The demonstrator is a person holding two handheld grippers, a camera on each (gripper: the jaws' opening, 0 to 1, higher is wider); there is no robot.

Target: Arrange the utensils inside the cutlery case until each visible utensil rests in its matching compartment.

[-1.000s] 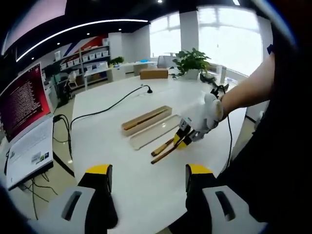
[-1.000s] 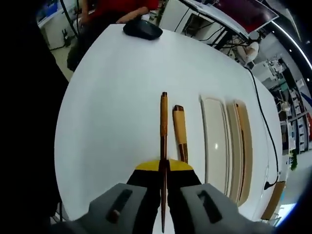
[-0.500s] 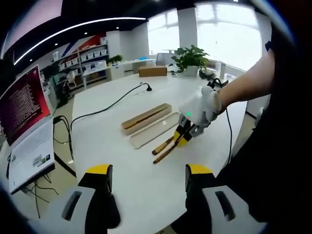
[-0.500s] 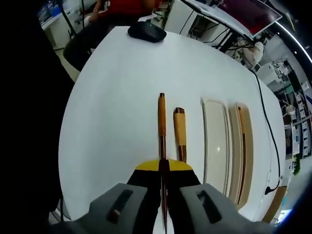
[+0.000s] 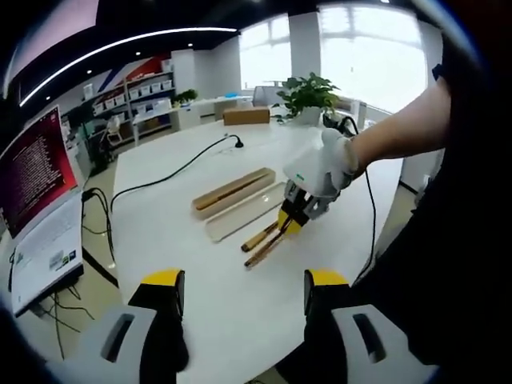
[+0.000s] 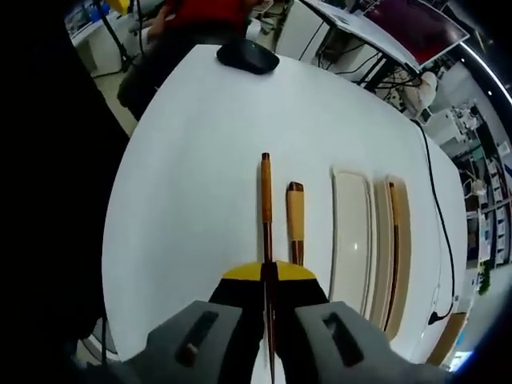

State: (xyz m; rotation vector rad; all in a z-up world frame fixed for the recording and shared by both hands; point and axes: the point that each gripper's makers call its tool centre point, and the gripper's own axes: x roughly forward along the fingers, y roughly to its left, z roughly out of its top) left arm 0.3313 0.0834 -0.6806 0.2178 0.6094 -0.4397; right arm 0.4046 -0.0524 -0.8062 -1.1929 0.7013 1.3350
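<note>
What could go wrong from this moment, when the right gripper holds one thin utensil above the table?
1. The right gripper pinches the thin utensil near one end, so the long free part may swing or slip out while it is carried.
2. The second utensil lies close beside the held one and could be knocked across the white table.
3. The wooden case is narrow and already holds a utensil, and the pale lid lies between, so the tip may catch an edge.

ahead of the left fingers (image 5: 240, 300) the white desk (image 5: 176, 232) lies bare up to the utensils. beyond the right fingers (image 6: 268, 276), a wooden-handled utensil (image 6: 295, 224) lies just right, then the cutlery case lid (image 6: 352, 240) and case (image 6: 398, 240). leftward is open desk; a black mouse (image 6: 248, 56) sits far ahead.
</note>
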